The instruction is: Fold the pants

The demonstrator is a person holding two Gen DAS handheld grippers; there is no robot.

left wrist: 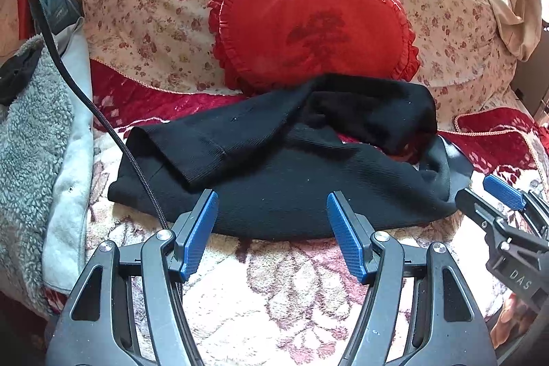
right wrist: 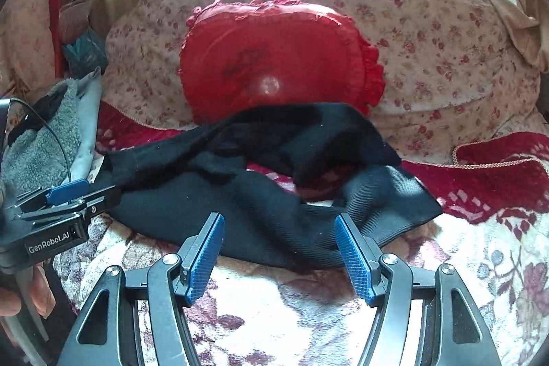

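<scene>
Black ribbed pants (left wrist: 274, 167) lie loosely bunched on a floral bedspread, one leg thrown across the rest; in the right wrist view the pants (right wrist: 260, 194) show a gap with red cloth beneath. My left gripper (left wrist: 272, 204) hangs open over the near edge of the pants, nothing between its blue pads. Its side shows at the left of the right wrist view as the left gripper (right wrist: 68, 194). My right gripper (right wrist: 279, 228) is open too, just above the near hem, empty. Its tip, the right gripper (left wrist: 494, 194), sits at the pants' right end.
A red heart-shaped cushion (left wrist: 312, 19) leans on a floral pillow (left wrist: 144, 23) right behind the pants. Grey fleece (left wrist: 31, 132) lies at the left, with a black cable (left wrist: 103, 119) running across it. A red blanket (right wrist: 497, 174) lies at the right. Fingers (right wrist: 31, 294) hold the left gripper.
</scene>
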